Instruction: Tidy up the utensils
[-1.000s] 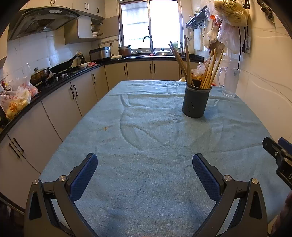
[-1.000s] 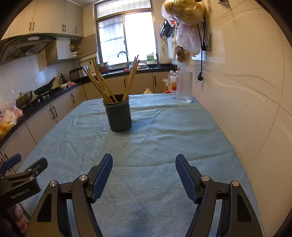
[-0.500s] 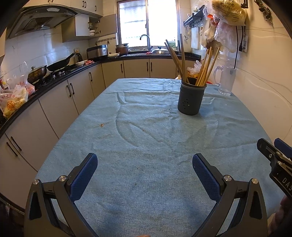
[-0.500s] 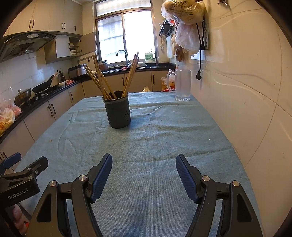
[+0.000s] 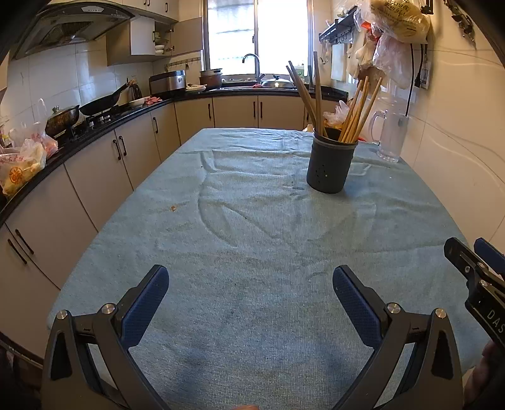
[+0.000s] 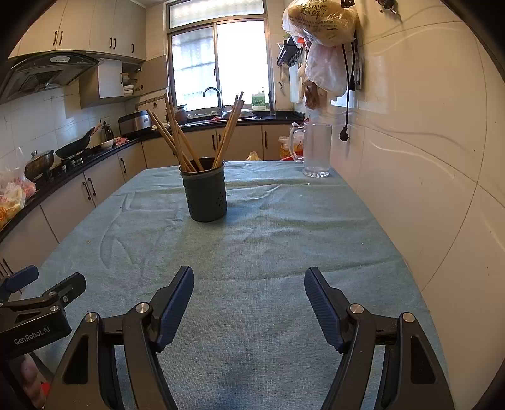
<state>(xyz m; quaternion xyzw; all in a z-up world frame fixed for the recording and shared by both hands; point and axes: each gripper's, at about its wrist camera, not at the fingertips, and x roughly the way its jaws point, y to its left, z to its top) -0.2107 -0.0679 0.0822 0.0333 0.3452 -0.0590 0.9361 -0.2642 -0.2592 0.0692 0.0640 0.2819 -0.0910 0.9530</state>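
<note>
Far ahead of both tongs, the dark holder [image 6: 206, 192] stands upright on the blue surface [image 6: 284, 252]. It sits well apart from them, nearer the right tongs [image 6: 249, 284]. Both right and left tongs [image 5: 251, 284] are wide and hold nothing. Brown chopsticks [image 6: 176, 138] stick up, fanned out.

The left tool [image 5: 251, 291] and right tool [image 6: 249, 291] hover side by side, both spread wide, gripping nothing.

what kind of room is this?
A home kitchen, most likely: range hood over a wok on the stove, sink faucet under the window, and a chopstick holder on the cloth-covered table.
</note>
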